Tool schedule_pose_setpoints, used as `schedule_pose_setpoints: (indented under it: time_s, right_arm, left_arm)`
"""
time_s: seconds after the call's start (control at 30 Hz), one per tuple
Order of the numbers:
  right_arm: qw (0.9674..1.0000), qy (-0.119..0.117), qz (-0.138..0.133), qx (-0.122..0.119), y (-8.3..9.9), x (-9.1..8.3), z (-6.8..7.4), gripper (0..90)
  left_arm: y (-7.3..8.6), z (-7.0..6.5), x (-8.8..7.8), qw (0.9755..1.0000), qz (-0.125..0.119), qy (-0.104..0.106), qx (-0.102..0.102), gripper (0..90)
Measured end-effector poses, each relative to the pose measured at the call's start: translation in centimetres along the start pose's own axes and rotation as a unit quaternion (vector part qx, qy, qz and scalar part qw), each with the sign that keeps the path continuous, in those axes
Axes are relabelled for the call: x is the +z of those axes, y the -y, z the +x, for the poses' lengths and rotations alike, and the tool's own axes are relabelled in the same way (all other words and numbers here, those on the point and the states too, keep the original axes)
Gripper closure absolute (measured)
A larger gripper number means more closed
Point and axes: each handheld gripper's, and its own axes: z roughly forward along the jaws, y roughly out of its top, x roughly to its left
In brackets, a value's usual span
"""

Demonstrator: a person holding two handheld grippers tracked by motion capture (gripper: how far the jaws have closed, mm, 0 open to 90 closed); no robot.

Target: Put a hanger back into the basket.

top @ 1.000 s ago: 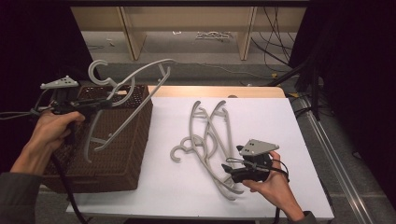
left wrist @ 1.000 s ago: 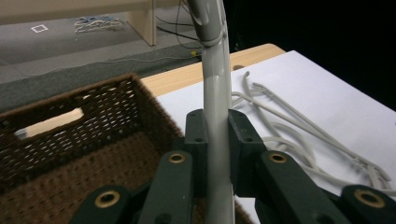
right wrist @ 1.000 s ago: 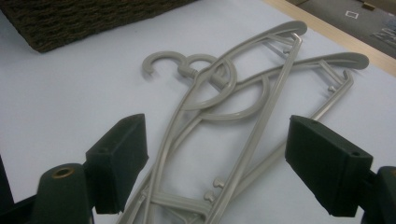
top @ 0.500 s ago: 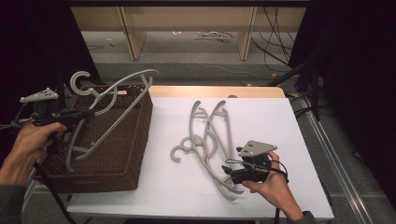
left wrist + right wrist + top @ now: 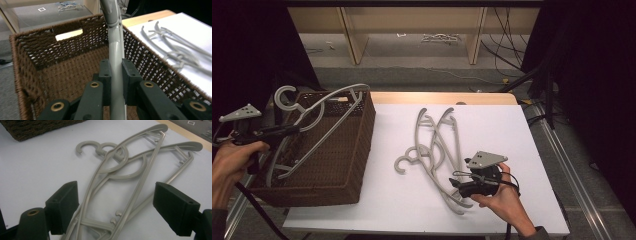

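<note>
My left gripper (image 5: 294, 129) is shut on a grey plastic hanger (image 5: 319, 107) and holds it tilted over the brown wicker basket (image 5: 367, 120), its lower end inside the basket. In the left gripper view the hanger's bar (image 5: 115, 50) is clamped between the pads above the basket's floor (image 5: 67, 75). Two more grey hangers (image 5: 437, 145) lie overlapped on the white table top. My right gripper (image 5: 457, 187) rests at their near end. In the right gripper view its jaws (image 5: 117, 202) stand open, and the ends of both hangers (image 5: 135, 165) lie between them untouched.
The white table top (image 5: 522, 150) has a wooden strip (image 5: 437, 97) along its far edge. The basket takes up the table's left end. Behind the table stands a low wooden shelf (image 5: 412, 30) with cables on the floor.
My left hand has carried the hanger leftward and down, so it sits lower over the basket. The right hand and the two hangers on the table have not moved.
</note>
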Motion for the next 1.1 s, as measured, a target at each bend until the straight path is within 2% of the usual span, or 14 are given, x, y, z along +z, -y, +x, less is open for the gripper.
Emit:
schedule_pose_setpoints:
  time_s: [0.13,0.3,0.47,0.57,0.7,0.87,0.9,1.0,1.07,1.1]
  right_arm:
    - [1.0000,0.001,0.000,0.000,0.0,0.0,0.0,21.8]
    - [1.0000,0.001,0.001,0.004,0.0,0.0,0.0,21.7]
    - [1.0000,-0.003,0.002,0.000,0.1,0.0,-0.1,21.7]
    - [1.0000,-0.003,0.003,0.001,0.1,0.0,-0.1,21.8]
    - [1.0000,-0.003,0.004,0.001,0.1,0.0,-0.1,21.7]
    - [1.0000,-0.002,0.003,0.002,0.1,0.0,-0.1,21.8]
    - [1.0000,-0.001,0.002,0.000,0.1,0.0,-0.2,21.7]
    - [1.0000,-0.002,0.004,0.002,0.1,0.0,-0.1,21.8]
    - [1.0000,-0.002,0.003,0.003,0.1,0.0,-0.1,21.8]
    - [1.0000,-0.002,0.003,0.003,0.1,0.0,-0.1,21.8]
  left_arm:
    - [0.5,0.4,0.2,1.0000,0.006,-0.005,-0.001,79.6]
    - [1.0,0.5,1.3,0.9990,0.038,-0.019,0.012,79.6]
    - [1.4,0.7,1.9,0.9984,0.050,-0.023,0.010,79.6]
    - [1.6,0.9,2.4,0.9972,0.066,-0.028,0.018,79.6]
    - [2.1,1.0,3.3,0.9955,0.088,-0.031,0.014,79.5]
    - [2.7,1.1,4.2,0.9942,0.102,-0.034,0.011,79.5]
    - [2.7,1.3,4.2,0.9919,0.119,-0.034,0.026,79.5]
    - [3.0,1.3,4.7,0.9910,0.126,-0.037,0.026,79.4]
    - [3.2,1.4,5.0,0.9915,0.122,-0.039,0.022,79.3]
    - [3.3,1.5,5.1,0.9905,0.131,-0.038,0.020,79.3]
